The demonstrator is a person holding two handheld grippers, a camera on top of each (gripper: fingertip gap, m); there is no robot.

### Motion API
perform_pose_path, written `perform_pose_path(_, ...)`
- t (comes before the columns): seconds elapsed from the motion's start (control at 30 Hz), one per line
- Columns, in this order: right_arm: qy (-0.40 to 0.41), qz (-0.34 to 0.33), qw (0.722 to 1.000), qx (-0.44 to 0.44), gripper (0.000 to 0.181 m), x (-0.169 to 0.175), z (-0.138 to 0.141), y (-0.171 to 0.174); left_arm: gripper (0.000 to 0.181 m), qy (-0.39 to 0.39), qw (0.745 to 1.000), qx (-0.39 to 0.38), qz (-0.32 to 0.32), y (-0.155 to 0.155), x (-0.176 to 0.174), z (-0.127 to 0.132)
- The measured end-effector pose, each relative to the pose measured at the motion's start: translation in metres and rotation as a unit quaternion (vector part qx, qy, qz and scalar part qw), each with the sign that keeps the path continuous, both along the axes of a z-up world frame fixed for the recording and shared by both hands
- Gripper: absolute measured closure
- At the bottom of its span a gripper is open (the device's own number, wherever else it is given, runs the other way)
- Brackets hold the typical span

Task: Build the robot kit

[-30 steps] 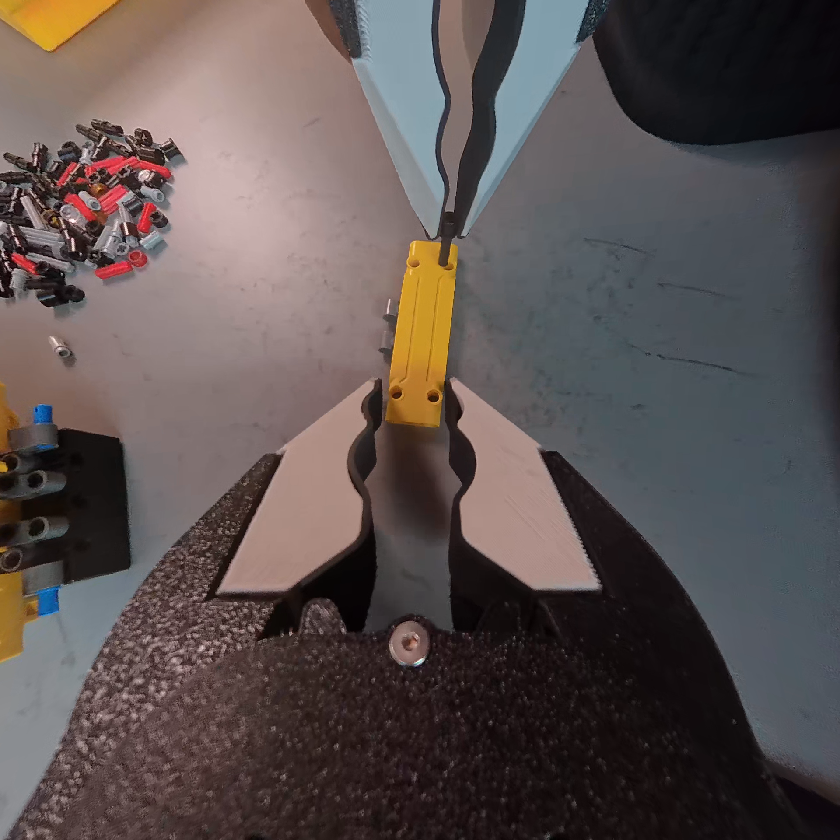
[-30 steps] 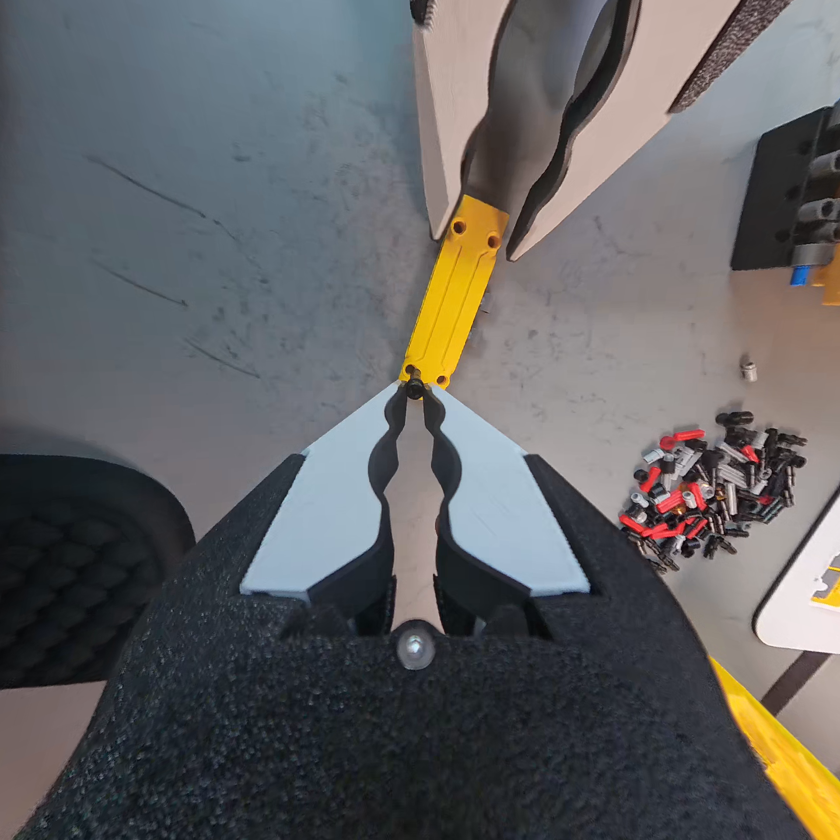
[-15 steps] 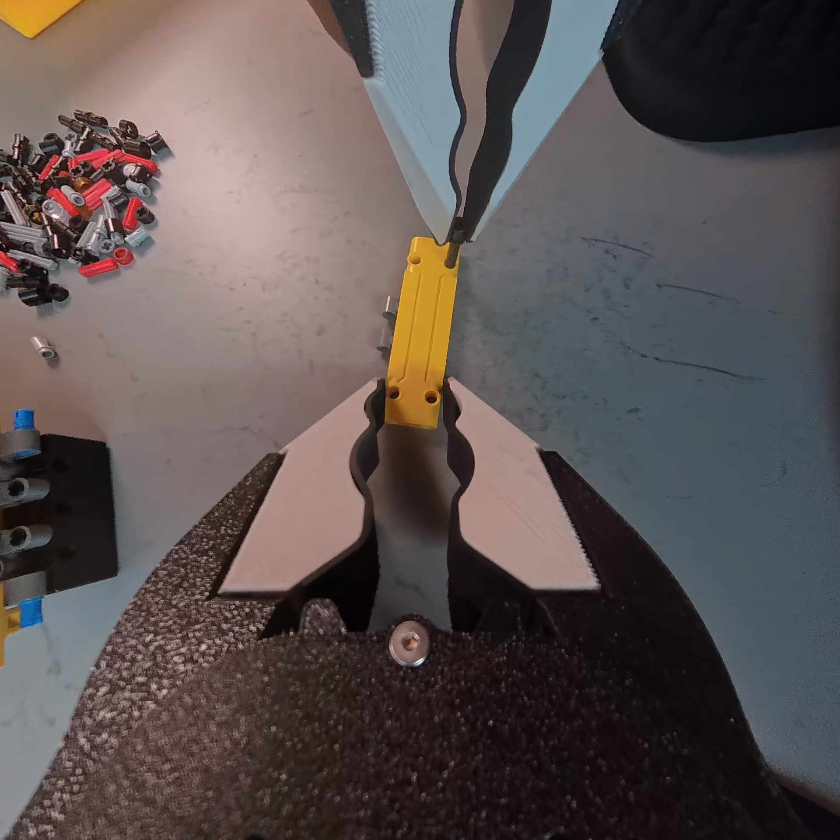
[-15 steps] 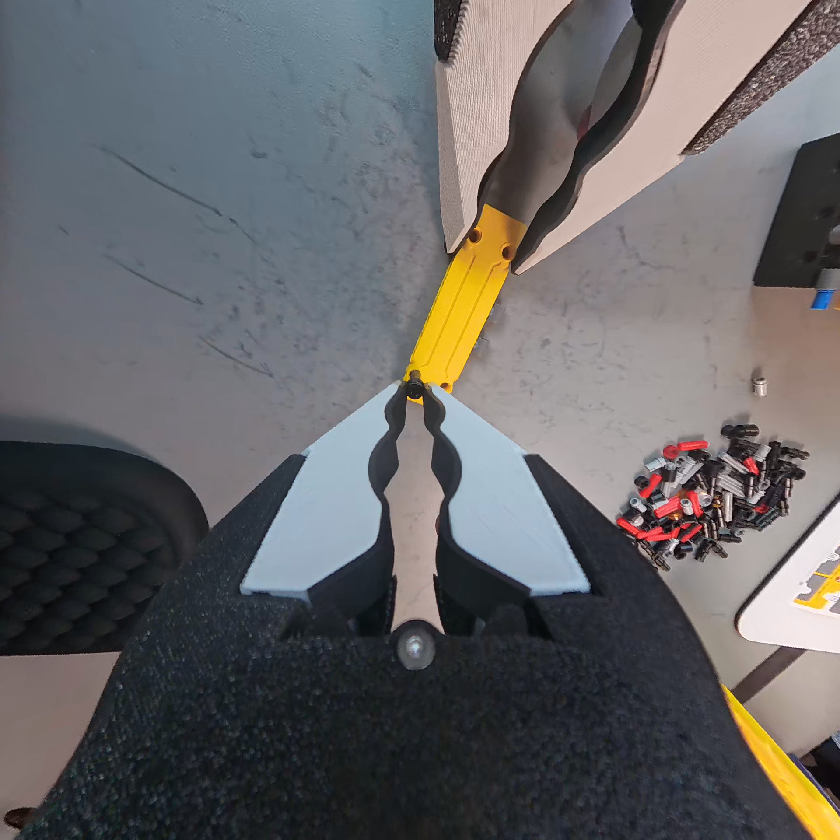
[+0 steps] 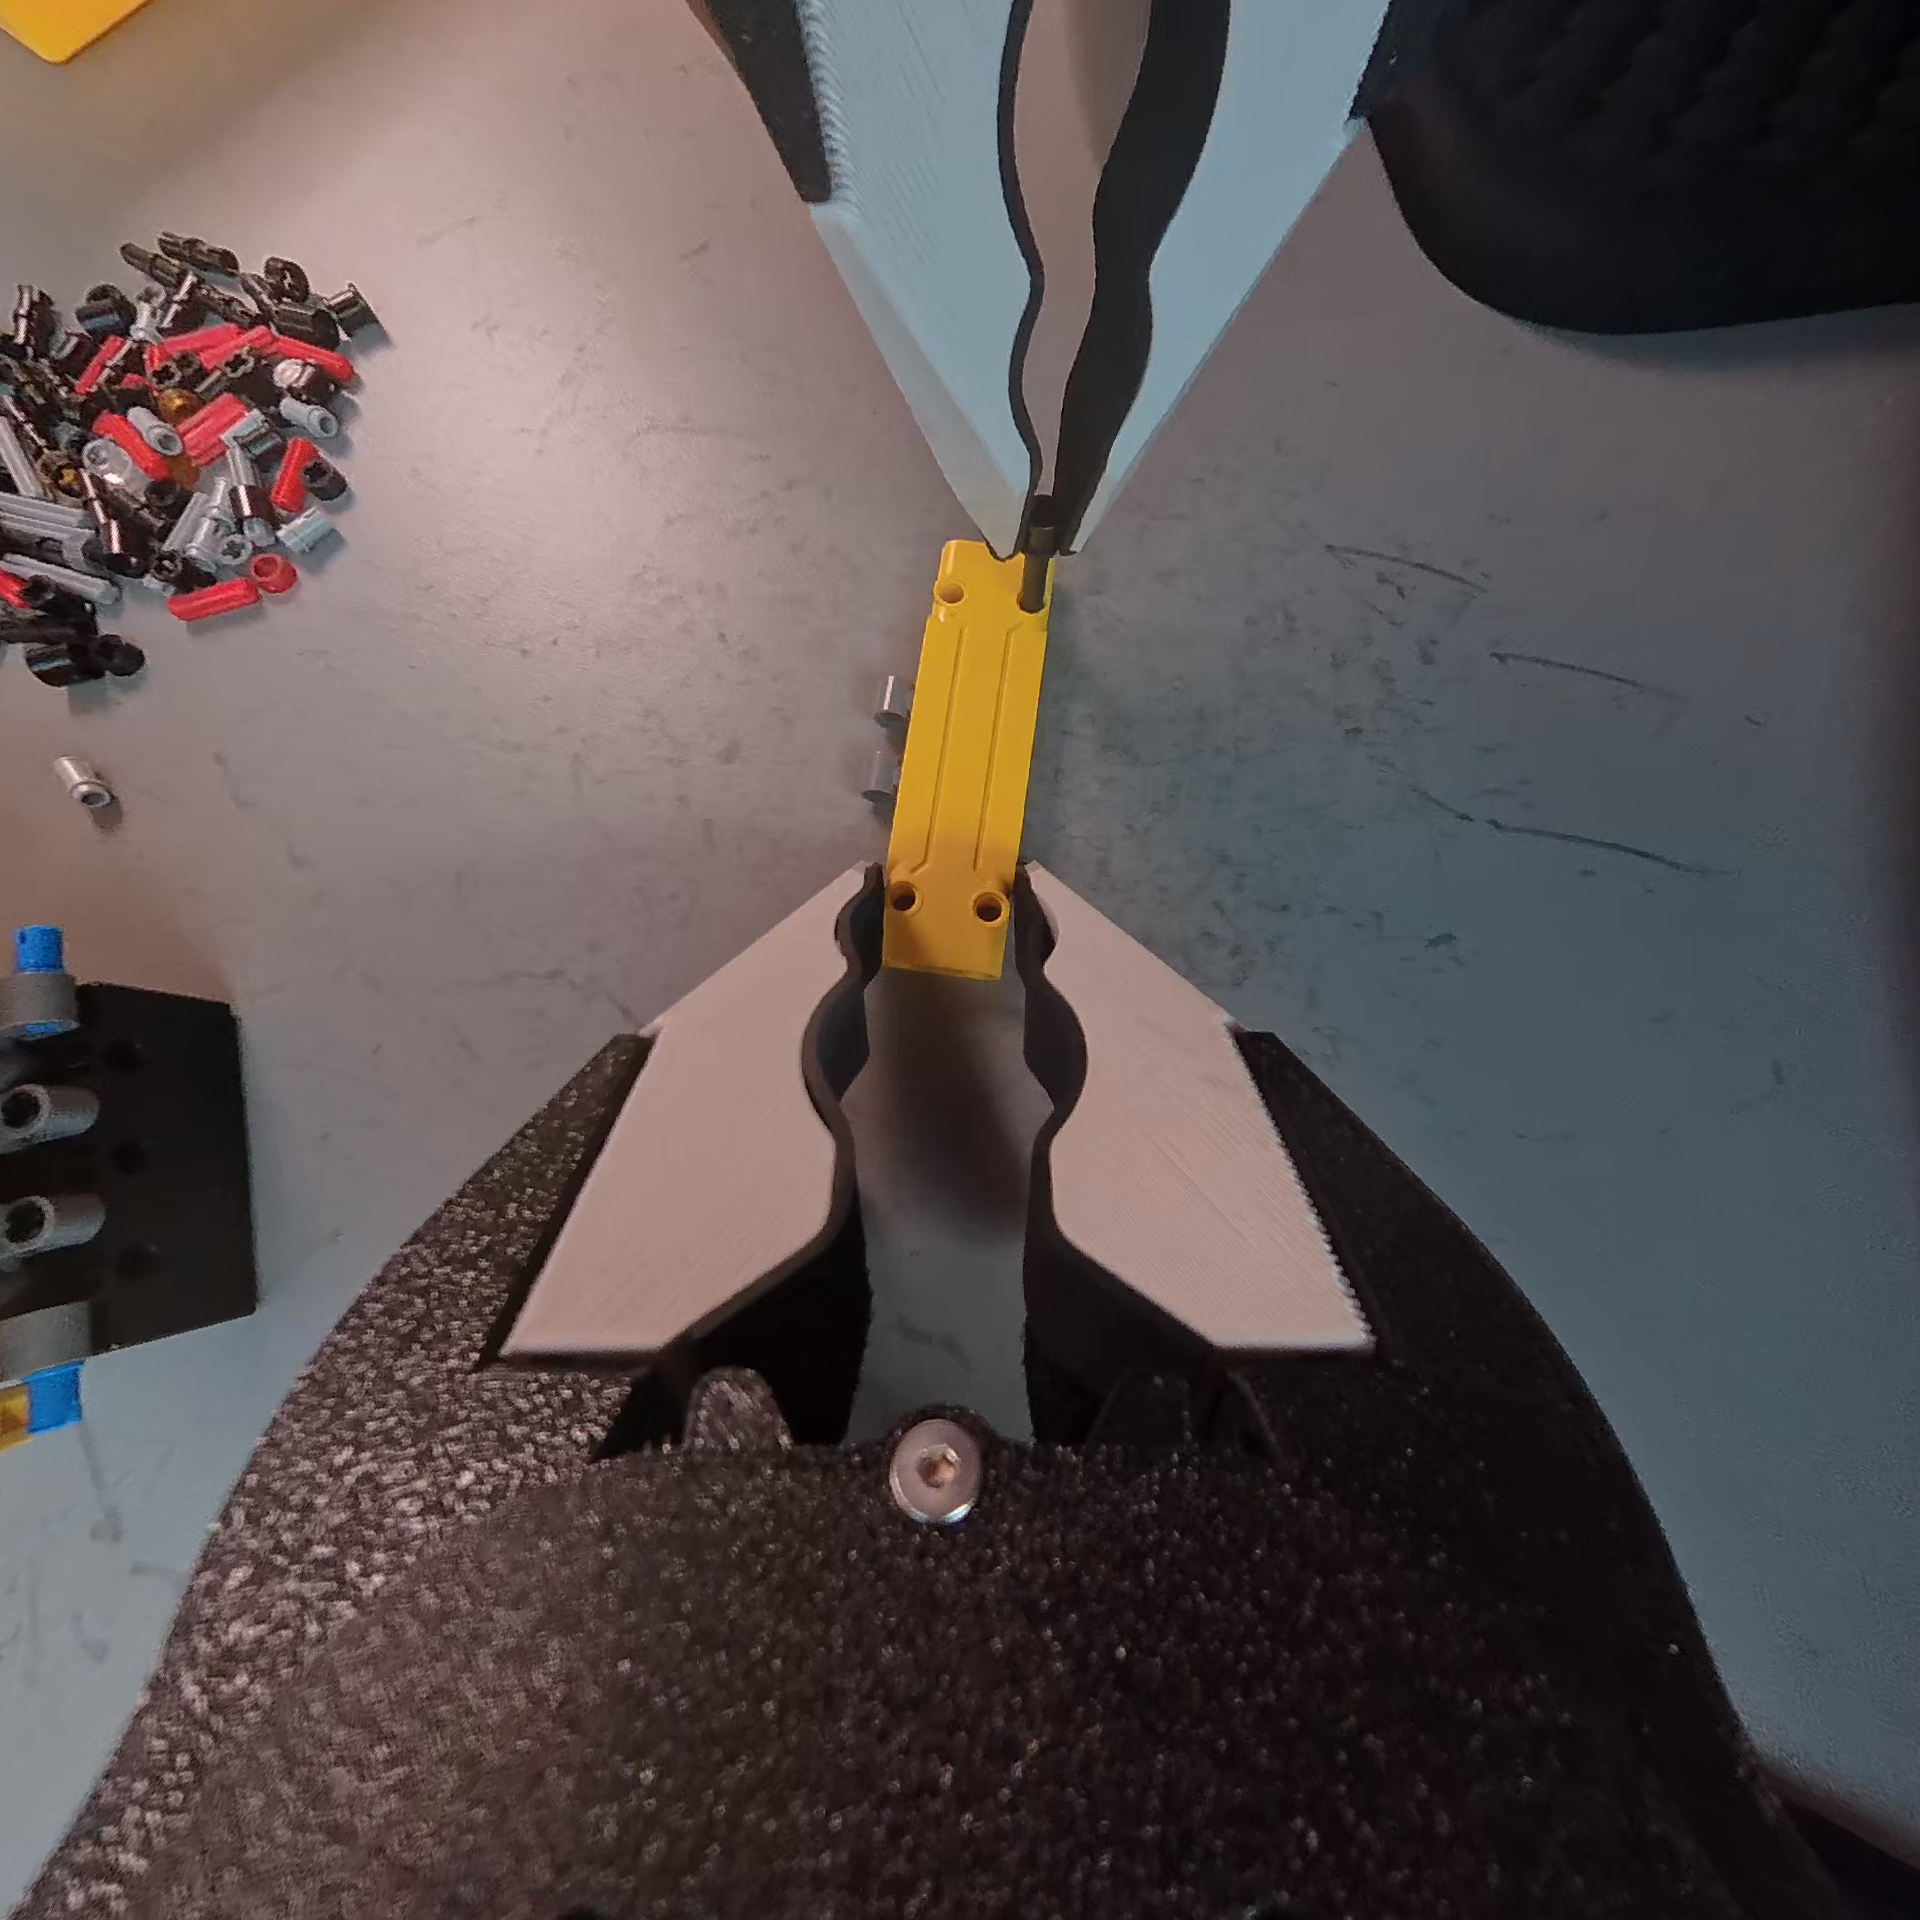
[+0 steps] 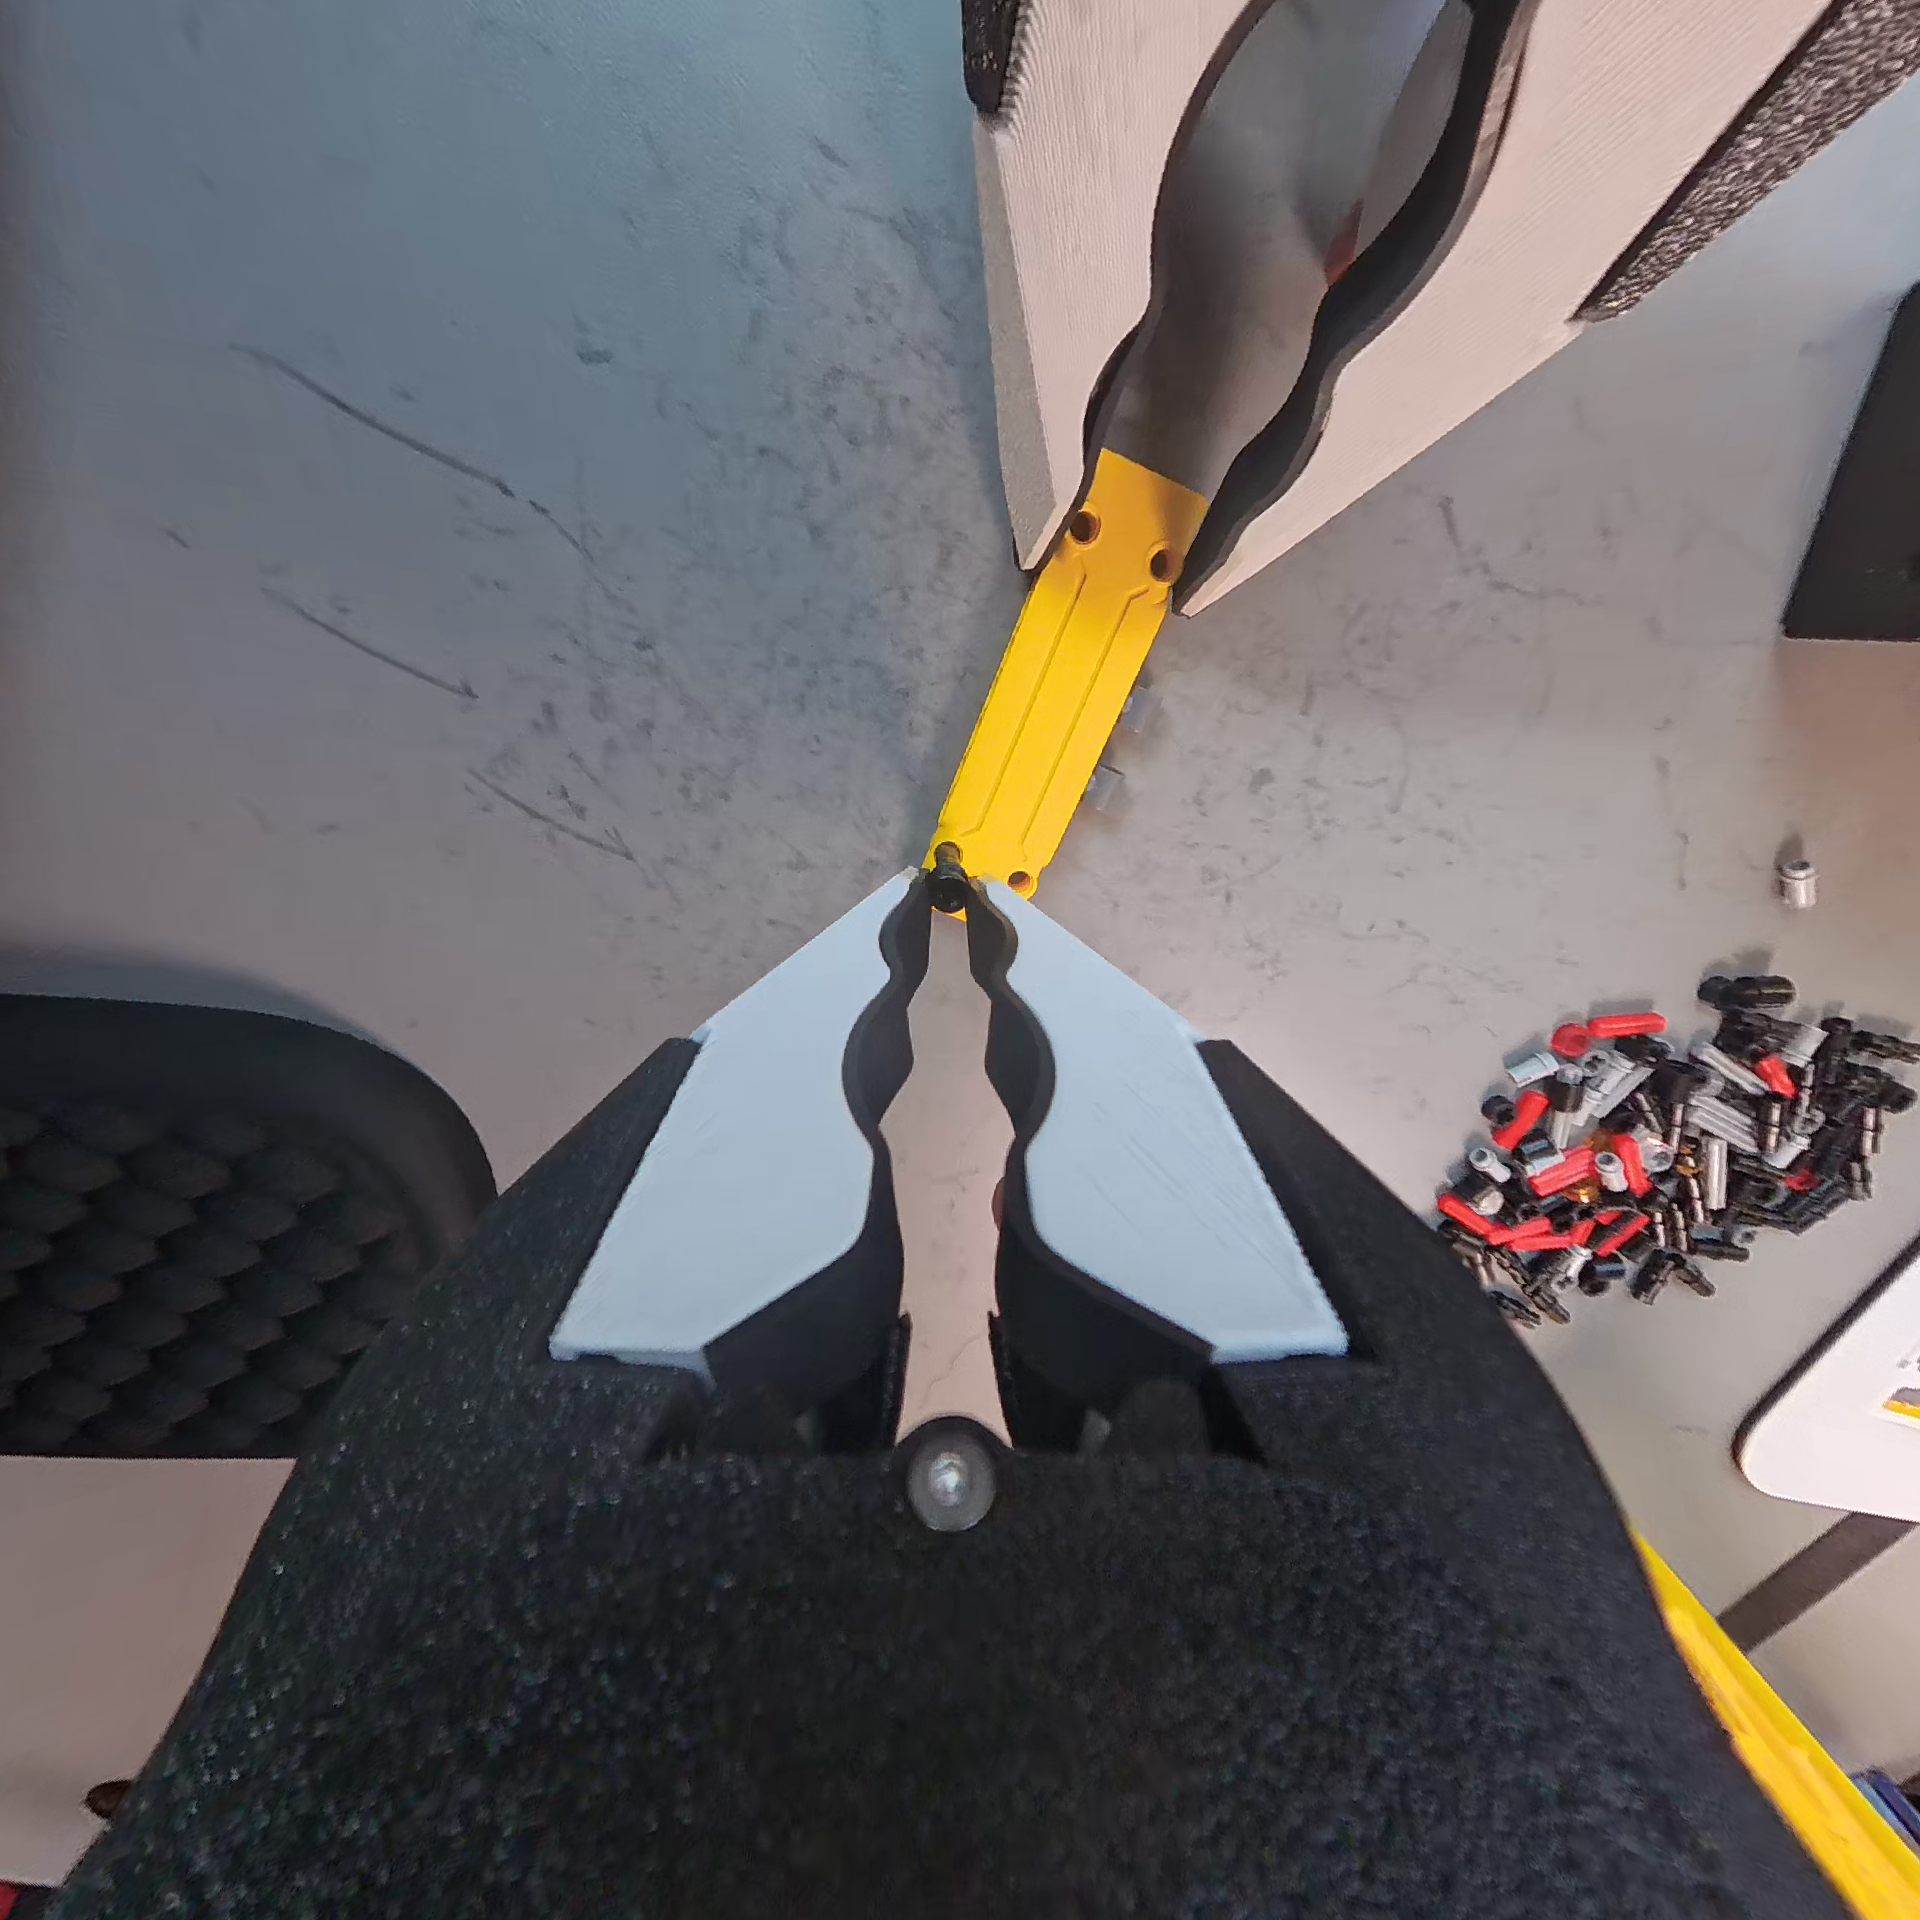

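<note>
Yellow plastic panel [image 5: 964,769], long and flat with a hole at each corner, sits mid-frame in the left wrist view, above a scuffed grey tabletop [image 5: 1455,831]. Left gripper [image 5: 945,914], pale grey fingers on black foam, is clamped on the panel's near end, one finger against each long edge. Right gripper [image 5: 1034,535], pale blue fingers, comes down from the top centre of that view, pinched closed on a small black pin [image 5: 1037,540] whose tip is at the panel's far right corner hole; how deep it sits cannot be told.

Right wrist view: the right gripper [image 6: 948,891] is at centre, tips closed on the pin [image 6: 945,883] at the panel's [image 6: 1060,717] near corner. The left gripper [image 6: 1127,530] enters from the upper right, holding the far end.

Two small grey sleeves [image 5: 886,732] show just beside the panel's left edge, partly hidden by it. Pile of loose red, black and grey connector pieces [image 5: 156,436] in the upper left of the left wrist view; one stray grey bush [image 5: 83,779] below it. Black block with grey and blue parts [image 5: 94,1164] at the left edge. Dark textured pad [image 5: 1662,156] in the upper right corner.
</note>
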State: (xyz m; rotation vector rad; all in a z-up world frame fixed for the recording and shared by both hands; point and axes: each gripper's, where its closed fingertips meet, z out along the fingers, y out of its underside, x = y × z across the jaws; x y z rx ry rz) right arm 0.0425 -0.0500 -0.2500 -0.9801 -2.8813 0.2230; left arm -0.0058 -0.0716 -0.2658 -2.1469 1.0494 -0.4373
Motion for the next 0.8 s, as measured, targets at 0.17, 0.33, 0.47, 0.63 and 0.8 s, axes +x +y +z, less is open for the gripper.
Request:
perform_pose_path(0.17,-0.006,0.002,1.0,0.006,0.175,0.0008,-0.0007,0.0008,0.157,-0.003,1.0,-0.004,0.001,0.0,-0.0002,-0.0001)
perform_pose_path(0.33,-0.025,0.007,1.0,0.002,0.175,0.0007,-0.0007,0.0003,0.157,-0.004,1.0,-0.005,0.002,0.0,-0.0001,-0.0002)
perform_pose_path(0.47,-0.037,0.019,0.999,0.011,0.176,-0.0003,-0.0008,-0.0005,0.157,-0.007,1.0,-0.008,0.003,0.0001,-0.0001,-0.0003)
perform_pose_path(0.63,-0.042,0.03,0.998,0.024,0.176,-0.0015,-0.0009,-0.0024,0.157,-0.011,1.0,-0.012,0.005,0.0002,-0.0002,-0.0003)
perform_pose_path(0.8,-0.052,0.03,0.998,0.018,0.176,-0.0026,-0.0015,-0.0037,0.157,-0.012,1.0,-0.016,0.007,-0.0002,-0.0002,-0.0005)
